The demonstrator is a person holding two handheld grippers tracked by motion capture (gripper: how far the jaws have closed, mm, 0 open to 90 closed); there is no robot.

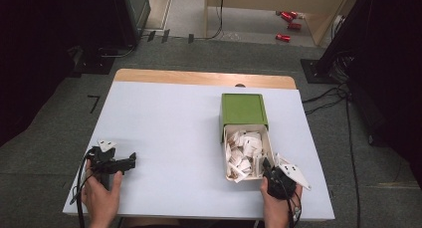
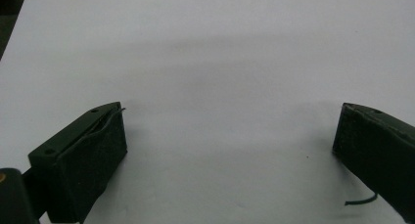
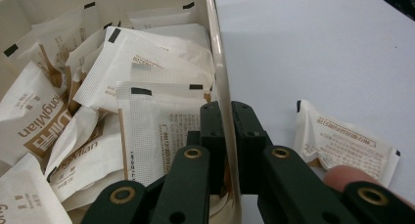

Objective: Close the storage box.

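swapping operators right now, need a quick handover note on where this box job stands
Right gripper: shut on the side wall of the white drawer, near its front corner.
Left gripper: open, holding nothing, resting on the table.
Drawer is pulled partway out of the green box and full of sachets; one loose sachet lies on the table beside it.
Left, probably: slide the drawer further or handle the sachets.

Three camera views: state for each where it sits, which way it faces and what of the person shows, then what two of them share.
High view: above the person's side, facing forward and down on the white table; both hands, left gripper, right gripper.
Left gripper view: on the left gripper, facing bare tabletop; open jaws.
Right gripper view: on the right gripper, shut on the cream drawer's side wall; a fingertip.
Shared by the high and right gripper views: white sachets in the drawer.
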